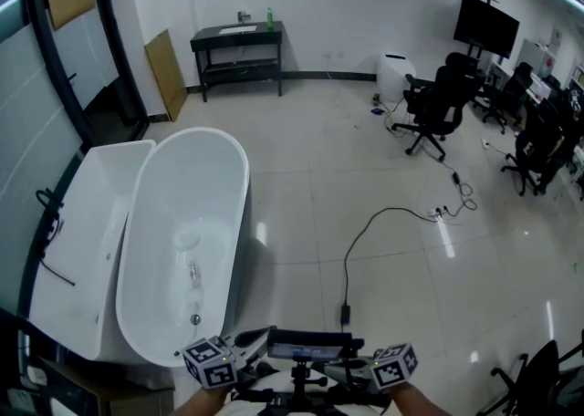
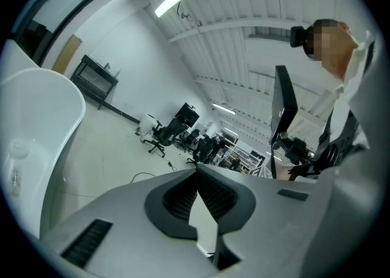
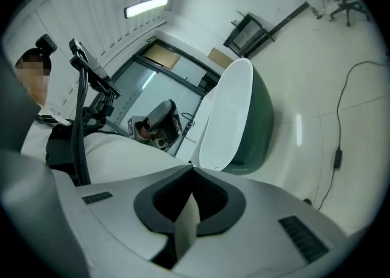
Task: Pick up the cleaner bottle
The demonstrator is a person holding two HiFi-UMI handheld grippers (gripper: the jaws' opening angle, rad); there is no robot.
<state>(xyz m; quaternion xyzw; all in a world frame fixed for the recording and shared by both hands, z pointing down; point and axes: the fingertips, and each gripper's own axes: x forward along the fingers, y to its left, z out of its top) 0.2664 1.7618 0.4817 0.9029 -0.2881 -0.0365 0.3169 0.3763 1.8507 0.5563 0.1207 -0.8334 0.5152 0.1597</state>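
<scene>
A small green bottle (image 1: 269, 15) stands on a black table (image 1: 237, 38) against the far wall, well away from both grippers. A pale, elongated object (image 1: 194, 275) lies on the floor of the white bathtub (image 1: 245, 177); I cannot tell what it is. My left gripper (image 1: 248, 345) and right gripper (image 1: 354, 370) sit at the bottom edge of the head view, close to my body, beside a dark device on a mount (image 1: 308, 346). The left gripper (image 2: 196, 171) has its jaw tips touching with nothing between them. The right gripper (image 3: 192, 167) is likewise shut and empty.
A white rectangular basin (image 1: 87, 232) sits left of the tub. A black cable (image 1: 351, 250) runs across the tiled floor to a power strip (image 1: 441, 213). Office chairs (image 1: 438, 99) and a screen (image 1: 486, 24) stand at the far right. A brown board (image 1: 167, 72) leans on the wall.
</scene>
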